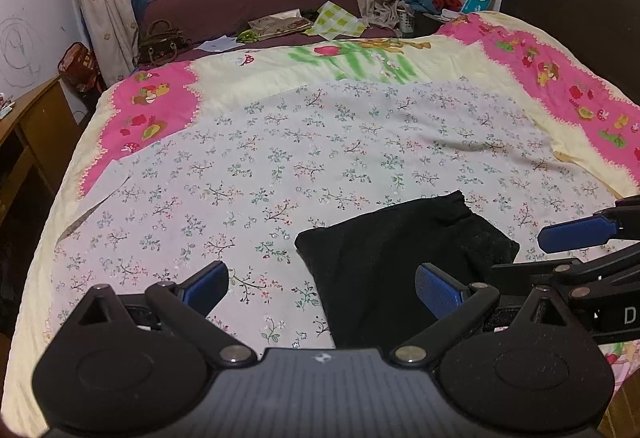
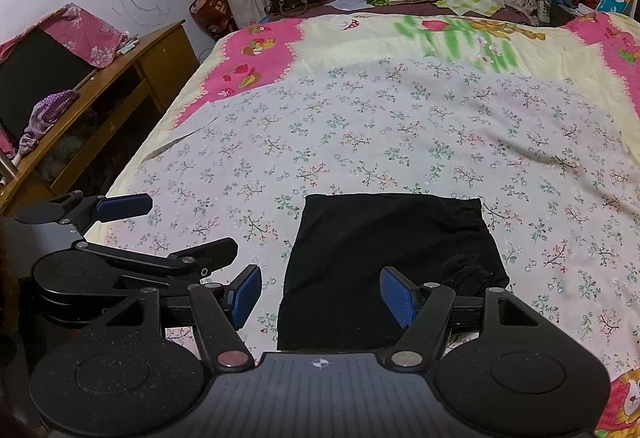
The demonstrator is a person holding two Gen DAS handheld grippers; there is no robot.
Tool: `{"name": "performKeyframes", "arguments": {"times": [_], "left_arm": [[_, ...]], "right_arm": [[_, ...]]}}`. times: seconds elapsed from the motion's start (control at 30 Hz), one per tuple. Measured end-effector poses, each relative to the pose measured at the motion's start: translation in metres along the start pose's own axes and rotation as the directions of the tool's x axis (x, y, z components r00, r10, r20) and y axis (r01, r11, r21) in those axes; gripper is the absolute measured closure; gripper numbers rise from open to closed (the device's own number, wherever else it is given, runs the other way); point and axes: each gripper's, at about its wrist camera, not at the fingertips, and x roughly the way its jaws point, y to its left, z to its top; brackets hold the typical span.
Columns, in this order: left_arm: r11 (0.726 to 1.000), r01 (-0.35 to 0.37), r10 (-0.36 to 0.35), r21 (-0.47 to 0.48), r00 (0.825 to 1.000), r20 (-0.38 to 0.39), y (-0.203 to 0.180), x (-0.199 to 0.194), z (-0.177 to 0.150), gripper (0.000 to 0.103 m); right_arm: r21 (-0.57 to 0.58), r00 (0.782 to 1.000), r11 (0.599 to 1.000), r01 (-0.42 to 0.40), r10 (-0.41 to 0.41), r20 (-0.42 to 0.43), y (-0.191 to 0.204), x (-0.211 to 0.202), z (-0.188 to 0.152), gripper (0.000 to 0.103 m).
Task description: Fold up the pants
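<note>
The black pants [image 1: 400, 262] lie folded into a compact rectangle on the floral sheet [image 1: 280, 166] near the bed's front edge; they also show in the right wrist view [image 2: 384, 258]. My left gripper [image 1: 322, 288] is open and empty, just above the pants' left near corner. My right gripper [image 2: 322, 296] is open and empty, held over the pants' near edge. The right gripper's fingers [image 1: 576, 234] show at the right edge of the left wrist view. The left gripper's fingers [image 2: 124, 207] show at the left of the right wrist view.
A pink and yellow cartoon quilt [image 1: 152, 110] lies under the floral sheet. A wooden desk [image 2: 120, 78] stands left of the bed. A handbag [image 1: 160, 42], papers and clothes clutter the maroon window bench [image 1: 260, 2]. A dark headboard [image 1: 568, 6] is at right.
</note>
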Motion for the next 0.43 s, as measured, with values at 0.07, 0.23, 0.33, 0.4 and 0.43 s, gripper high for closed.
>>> {"name": "performKeyframes", "arguments": {"times": [0.07, 0.23, 0.33, 0.4, 0.43], "left_arm": [[1.000, 0.015, -0.015, -0.007, 1.000, 0.001, 0.000, 0.000, 0.000, 0.000], [1.000, 0.002, -0.003, 0.025, 0.998, 0.060, -0.006, -0.007, -0.001, 0.006], [0.999, -0.012, 0.009, 0.036, 0.995, 0.095, -0.007, -0.011, 0.001, 0.008], [1.000, -0.012, 0.009, 0.028, 0.995, 0.104, -0.005, -0.012, 0.003, 0.007], [1.000, -0.011, 0.008, 0.023, 0.994, 0.105, -0.004, -0.013, 0.004, 0.007]], "right_arm": [[0.001, 1.000, 1.000, 0.001, -0.001, 0.001, 0.001, -0.001, 0.000, 0.050], [-0.001, 1.000, 1.000, 0.006, -0.006, 0.004, 0.001, -0.002, 0.001, 0.050], [-0.001, 1.000, 1.000, 0.009, -0.009, 0.015, 0.001, -0.003, 0.001, 0.050], [-0.001, 1.000, 1.000, 0.013, -0.013, 0.017, 0.000, -0.003, 0.001, 0.049], [0.002, 1.000, 1.000, 0.015, -0.015, 0.015, 0.000, -0.003, 0.001, 0.049]]}}
